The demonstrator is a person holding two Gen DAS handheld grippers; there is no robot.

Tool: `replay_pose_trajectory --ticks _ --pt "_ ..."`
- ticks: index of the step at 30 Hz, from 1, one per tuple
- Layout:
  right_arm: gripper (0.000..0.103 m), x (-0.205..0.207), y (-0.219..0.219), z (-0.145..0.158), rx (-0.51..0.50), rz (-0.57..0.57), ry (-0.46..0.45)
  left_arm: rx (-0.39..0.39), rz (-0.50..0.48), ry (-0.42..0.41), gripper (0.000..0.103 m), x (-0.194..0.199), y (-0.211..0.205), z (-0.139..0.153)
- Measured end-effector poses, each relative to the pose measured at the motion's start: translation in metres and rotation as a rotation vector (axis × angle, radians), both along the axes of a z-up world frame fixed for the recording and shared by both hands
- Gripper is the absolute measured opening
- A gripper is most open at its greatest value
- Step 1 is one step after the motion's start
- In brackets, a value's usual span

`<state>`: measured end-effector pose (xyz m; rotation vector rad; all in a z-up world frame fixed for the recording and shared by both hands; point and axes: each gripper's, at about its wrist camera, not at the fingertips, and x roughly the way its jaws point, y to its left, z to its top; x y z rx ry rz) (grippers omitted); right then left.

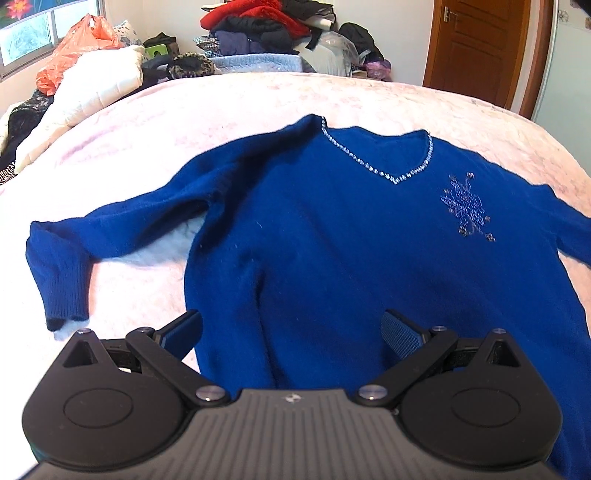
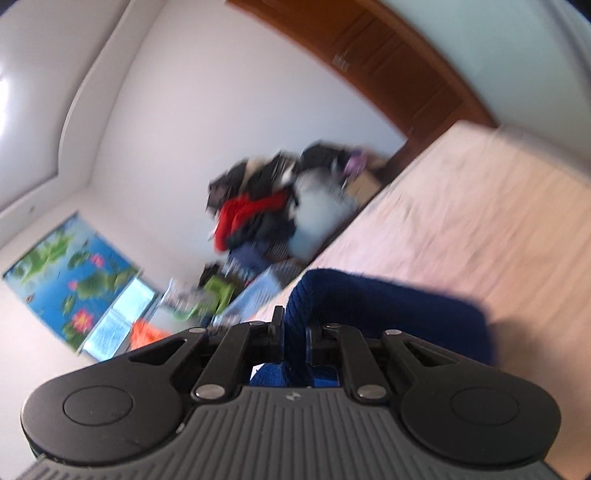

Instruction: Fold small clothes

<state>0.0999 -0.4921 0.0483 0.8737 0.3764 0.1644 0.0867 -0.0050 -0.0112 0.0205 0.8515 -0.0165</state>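
A royal blue V-neck sweater (image 1: 332, 236) with a beaded neckline and a beaded motif on the chest lies face up on the pink bed cover (image 1: 221, 107). Its left sleeve (image 1: 62, 266) is spread out to the left, cuff bent down. My left gripper (image 1: 291, 332) is open, its jaws wide over the sweater's lower hem, not holding it. In the blurred, tilted right wrist view my right gripper (image 2: 295, 332) is shut on a ribbed blue sleeve (image 2: 369, 306), lifted above the bed cover (image 2: 498, 221).
A heap of clothes (image 1: 273, 29) lies behind the bed, also in the right wrist view (image 2: 266, 214). A white quilt (image 1: 92, 96) and an orange plastic bag (image 1: 77, 48) are at the back left. A wooden door (image 1: 476, 48) stands at the back right.
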Motion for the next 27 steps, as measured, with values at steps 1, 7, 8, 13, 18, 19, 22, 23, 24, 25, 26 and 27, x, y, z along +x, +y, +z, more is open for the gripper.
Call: replay_pose_trajectory --ticks 1,7,8,13,18,19,22,23,24,25,26,27 --pt "0.014 0.008 0.01 -0.003 0.004 0.025 0.01 0.001 0.002 -0.003 0.103 0.001 0.001 0.0" --pt "0.014 0.039 0.066 -0.015 0.018 0.127 0.055 0.017 0.011 0.001 0.103 0.009 0.008 -0.004" --pt "0.015 0.042 0.074 -0.015 0.017 0.146 0.058 0.021 0.015 0.002 0.103 0.011 0.01 -0.005" --pt "0.015 0.063 0.115 -0.014 -0.011 0.224 0.072 0.026 0.02 -0.009 0.103 0.038 0.023 -0.001" --pt "0.015 0.08 0.152 -0.005 -0.027 0.286 0.071 -0.018 -0.079 -0.029 0.103 0.094 0.025 0.011" --pt "0.015 0.084 0.157 -0.004 -0.03 0.298 0.071 -0.017 -0.101 -0.032 0.103 0.108 0.022 0.012" --pt "0.016 0.096 0.171 -0.001 -0.035 0.328 0.079 -0.009 -0.167 -0.022 0.103 0.151 0.013 0.003" --pt "0.016 0.099 0.175 -0.001 -0.039 0.338 0.083 0.012 -0.167 -0.009 0.103 0.166 0.01 -0.004" --pt "0.016 0.103 0.178 -0.002 -0.043 0.35 0.09 0.041 -0.159 0.006 0.103 0.18 0.009 -0.012" --pt "0.016 0.107 0.182 -0.001 -0.046 0.359 0.096 0.079 -0.136 0.012 0.103 0.192 0.008 -0.019" --pt "0.016 0.111 0.186 -0.001 -0.051 0.369 0.1 0.115 -0.099 0.005 0.103 0.202 0.011 -0.024" --pt "0.016 0.115 0.191 0.0 -0.057 0.379 0.103 0.133 -0.062 -0.009 0.103 0.211 0.016 -0.026"
